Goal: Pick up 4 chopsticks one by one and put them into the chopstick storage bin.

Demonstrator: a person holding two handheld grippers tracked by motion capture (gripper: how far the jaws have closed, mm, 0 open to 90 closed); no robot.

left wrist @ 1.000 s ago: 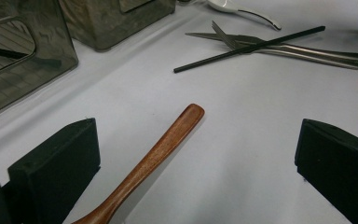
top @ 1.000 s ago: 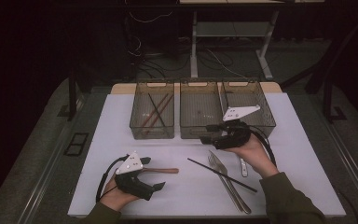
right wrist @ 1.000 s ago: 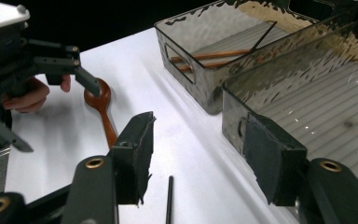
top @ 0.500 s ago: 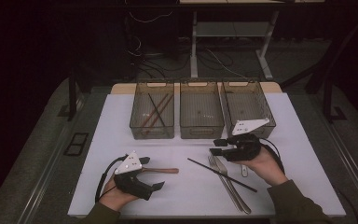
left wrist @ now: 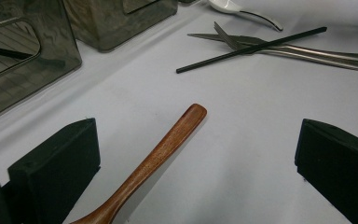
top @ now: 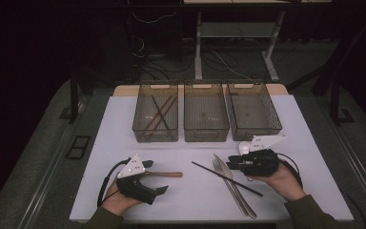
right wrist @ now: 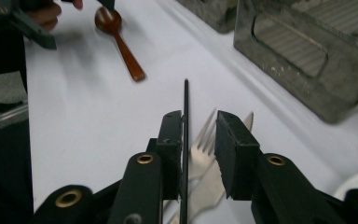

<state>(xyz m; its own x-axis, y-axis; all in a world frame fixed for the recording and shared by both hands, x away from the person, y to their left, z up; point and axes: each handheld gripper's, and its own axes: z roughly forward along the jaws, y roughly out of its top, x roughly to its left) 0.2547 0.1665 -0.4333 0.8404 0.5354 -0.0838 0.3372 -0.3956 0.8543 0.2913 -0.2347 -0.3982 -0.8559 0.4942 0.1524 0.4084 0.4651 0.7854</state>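
Observation:
A black chopstick (top: 226, 178) lies slantwise over a metal fork and knife (top: 236, 191) on the white table. My right gripper (top: 231, 164) hovers low over their far ends. In the right gripper view its jaws (right wrist: 198, 121) have just been closing and stand narrowly apart, with the chopstick (right wrist: 185, 100) between them against the left one and a gap to the other. My left gripper (top: 158, 177) rests wide open at the front left. A wooden spoon (top: 164, 174) lies between its jaws, its handle (left wrist: 168, 149) untouched in the left gripper view.
Three clear bins stand side by side at the back: the left bin (top: 138, 125) holds brown chopsticks, while the middle bin (top: 206, 136) and right bin (top: 276, 121) look bare. A white spoon (left wrist: 242, 9) lies beyond the fork.
My right gripper has come away from the bins toward the near edge, down over the chopstick, and its jaws have narrowed. The left gripper has stayed put.

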